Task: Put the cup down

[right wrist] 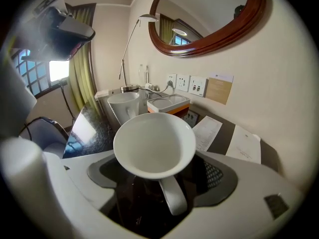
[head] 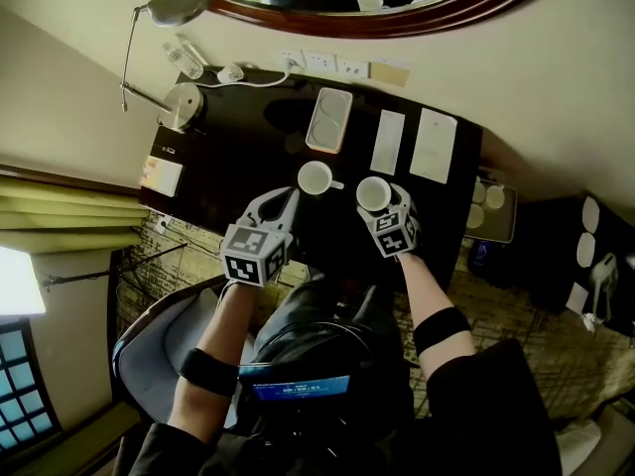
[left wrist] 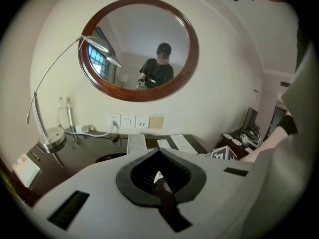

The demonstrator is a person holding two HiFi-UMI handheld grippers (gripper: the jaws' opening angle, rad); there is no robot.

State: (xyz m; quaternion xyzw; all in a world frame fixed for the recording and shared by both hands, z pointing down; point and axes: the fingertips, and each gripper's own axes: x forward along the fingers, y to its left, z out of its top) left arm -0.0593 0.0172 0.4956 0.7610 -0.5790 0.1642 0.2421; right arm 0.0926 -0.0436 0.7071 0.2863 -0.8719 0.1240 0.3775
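**Cup stands on the bench between the opened right jaws**

The white ceramic cup (right wrist: 154, 143) with a loop handle stands upright on the dark glossy bench (head: 248, 157), near the front edge. It is empty inside. In the right gripper view its handle points back toward the camera, into the throat of the gripper.

The right gripper (head: 382, 206) is released. Its two jaws stand wide apart, one on each side of the cup. The dark pads show at the left and the right of the cup body and they do not press on it. The cup rests on the bench by its own base.

The left gripper (head: 288, 198) is clenched, with the jaws fully together and nothing between them. In the head view its tip lies just beside a second white cup (head: 316, 178), which also stands upright on the bench, to the left of the first cup. Whether the tip touches this cup, I cannot tell.

Behind the two cups, a white rectangular tray (head: 328, 120) with an orange edge lies on the bench and carries two round white discs. Two white paper sheets (head: 388, 142) lie to the right of it. A desk lamp (head: 182, 102) with a round metal base stands at the far left corner. On the wall behind are white wall sockets (head: 322, 62) and, above them, an oval mirror (left wrist: 134, 24) in a dark wooden frame.
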